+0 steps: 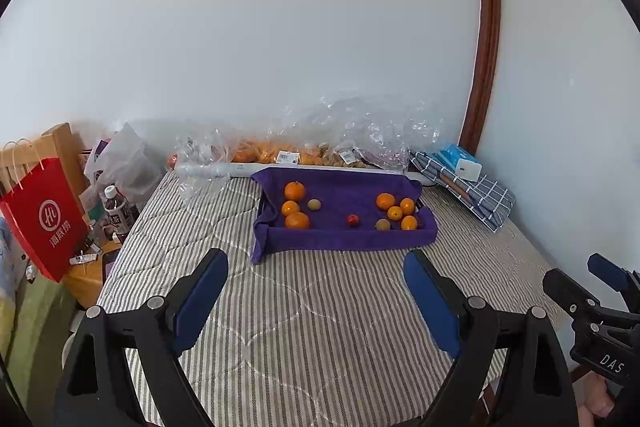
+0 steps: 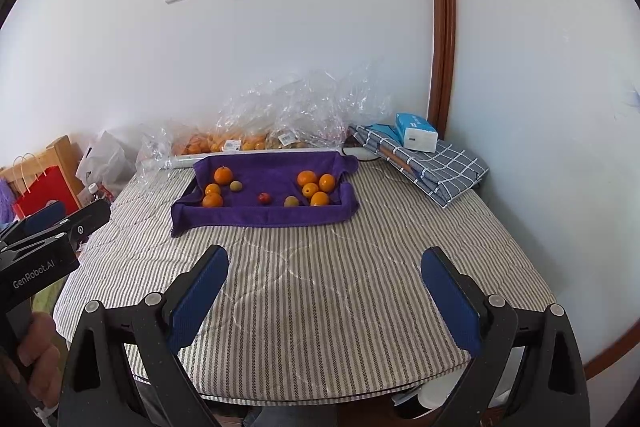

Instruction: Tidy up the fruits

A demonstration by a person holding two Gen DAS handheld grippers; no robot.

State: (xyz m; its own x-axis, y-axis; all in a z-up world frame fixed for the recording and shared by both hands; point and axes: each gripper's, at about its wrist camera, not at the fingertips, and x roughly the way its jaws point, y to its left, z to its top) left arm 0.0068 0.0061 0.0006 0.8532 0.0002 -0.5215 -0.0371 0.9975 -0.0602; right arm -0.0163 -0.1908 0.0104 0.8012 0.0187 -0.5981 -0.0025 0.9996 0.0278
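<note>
Striped tablecloth [image 1: 304,307] beneath purple-lined tray [image 1: 344,239]

The tray under the purple towel [image 1: 344,231] is almost fully covered; only a dark corner shows in the right wrist view. The fruits inside the clear plastic bags [image 2: 280,115] are blurred by wrinkles. The labels [image 1: 288,157] are too small to read. The frame edge cuts the red paper bag [image 2: 44,191].

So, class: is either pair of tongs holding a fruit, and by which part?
Nothing is held. The left tongs and right tongs are open and empty above the striped cloth, short of the purple towel-lined tray.
</note>
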